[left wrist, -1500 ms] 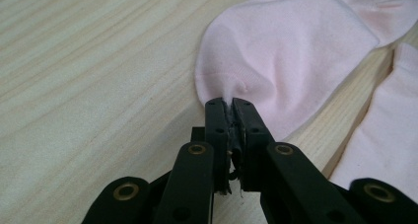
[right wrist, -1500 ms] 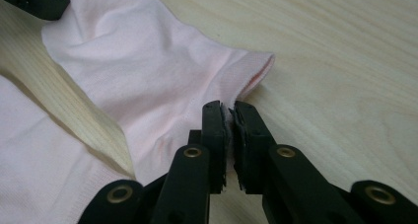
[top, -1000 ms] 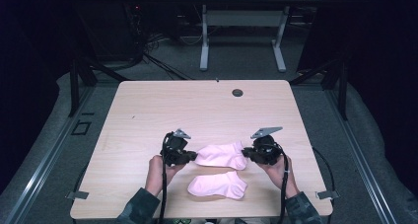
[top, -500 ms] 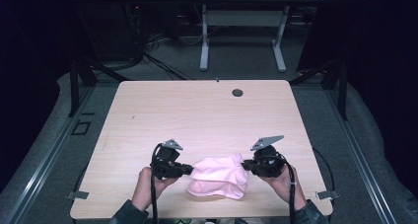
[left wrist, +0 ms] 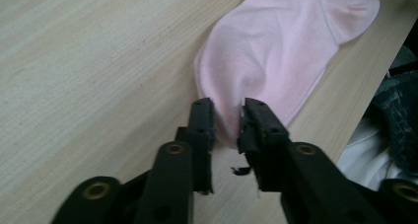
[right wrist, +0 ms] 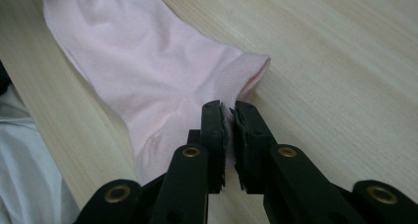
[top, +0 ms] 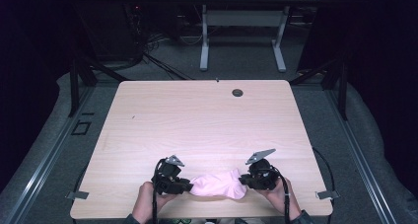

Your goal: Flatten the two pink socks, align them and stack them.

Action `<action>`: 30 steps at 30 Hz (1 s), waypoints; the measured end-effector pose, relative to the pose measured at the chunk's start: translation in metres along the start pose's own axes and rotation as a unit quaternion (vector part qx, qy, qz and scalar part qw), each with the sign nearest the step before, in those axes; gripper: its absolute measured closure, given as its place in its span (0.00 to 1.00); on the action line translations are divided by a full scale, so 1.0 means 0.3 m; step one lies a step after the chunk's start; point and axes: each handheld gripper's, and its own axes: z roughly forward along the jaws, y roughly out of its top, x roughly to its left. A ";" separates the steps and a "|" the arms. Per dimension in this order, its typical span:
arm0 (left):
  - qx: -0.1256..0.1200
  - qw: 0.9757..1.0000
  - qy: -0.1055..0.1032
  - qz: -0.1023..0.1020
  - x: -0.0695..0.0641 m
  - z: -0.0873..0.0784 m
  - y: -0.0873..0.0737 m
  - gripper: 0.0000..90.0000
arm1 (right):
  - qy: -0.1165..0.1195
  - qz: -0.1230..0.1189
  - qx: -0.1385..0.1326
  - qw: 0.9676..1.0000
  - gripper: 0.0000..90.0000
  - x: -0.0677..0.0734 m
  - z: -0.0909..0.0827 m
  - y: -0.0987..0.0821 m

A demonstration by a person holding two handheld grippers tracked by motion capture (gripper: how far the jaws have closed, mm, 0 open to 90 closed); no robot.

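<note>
While our left tongs (left wrist: 226,123) sit with their jaws a little apart, the tip of the pink sock (left wrist: 286,51) lies between them, and we cannot tell if they pinch it. Our right tongs (right wrist: 228,130) are squeezed tight on the other end of the sock (right wrist: 148,76), just by its cuff, with a thin bit of pink cloth caught between the jaws.

From the high view we see the left tongs (top: 185,186) and the right tongs (top: 244,180) pointing at each other, with the sock (top: 217,184) lying between them. A hand (top: 145,206) holds the left one and another hand (top: 278,197) holds the right one.

The sock lies flat on the light wood surface (top: 197,120), close to its near edge and a bit right of the middle. Far off, near the far edge, we see a small dark round hole (top: 237,93) in the surface. Past the surface stands a grey desk frame (top: 241,31) on the dark floor.
</note>
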 end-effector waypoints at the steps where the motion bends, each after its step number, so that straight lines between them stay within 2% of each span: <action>1: -0.001 1.000 0.000 -0.001 0.002 -0.001 -0.001 0.68 | 0.001 -0.002 0.001 1.000 0.90 -0.003 0.004 -0.005; 5: -0.023 1.000 0.011 -0.008 0.005 -0.023 0.001 0.47 | -0.009 -0.005 -0.002 1.000 0.80 -0.001 0.011 -0.015; 8: -0.031 0.999 0.021 -0.008 0.012 -0.035 0.002 0.35 | -0.025 -0.011 -0.002 1.000 0.74 0.002 0.014 -0.017; 10: -0.038 0.999 0.029 -0.011 0.016 -0.036 0.001 0.29 | -0.029 -0.010 -0.005 1.000 0.71 0.004 0.016 -0.020; 11: -0.039 0.998 0.037 -0.012 0.015 -0.034 0.000 0.28 | -0.035 -0.012 -0.005 0.999 0.70 0.005 0.016 -0.021; 13: -0.040 0.998 0.054 -0.010 0.017 -0.027 -0.003 0.24 | -0.032 -0.011 -0.008 0.999 0.66 0.006 0.016 -0.023; 15: -0.049 0.996 0.071 -0.012 0.026 -0.028 -0.010 0.20 | -0.037 -0.012 -0.016 0.999 0.59 0.004 0.013 -0.026; 18: -0.073 0.993 0.091 -0.020 0.046 -0.054 -0.026 0.16 | -0.037 -0.008 -0.034 0.999 0.44 0.001 -0.010 -0.031; 19: -0.080 0.992 0.100 -0.022 0.053 -0.066 -0.032 0.14 | -0.041 -0.009 -0.041 0.998 0.36 -0.001 -0.021 -0.033; 22: -0.100 0.987 0.120 -0.030 0.072 -0.106 -0.054 0.08 | -0.045 -0.006 -0.064 0.997 0.22 -0.011 -0.065 -0.045; 24: -0.107 0.984 0.135 -0.036 0.085 -0.132 -0.070 0.04 | -0.051 -0.007 -0.077 0.996 0.17 -0.019 -0.089 -0.053; 27: -0.117 0.980 0.157 -0.044 0.114 -0.169 -0.104 0.01 | -0.067 0.003 -0.098 0.993 0.10 -0.041 -0.132 -0.079; 29: -0.126 0.978 0.157 -0.053 0.137 -0.182 -0.127 0.00 | -0.074 0.012 -0.104 0.992 0.07 -0.061 -0.153 -0.095; 30: -0.126 0.977 0.164 -0.059 0.153 -0.189 -0.144 0.00 | -0.080 0.017 -0.109 0.991 0.06 -0.074 -0.162 -0.106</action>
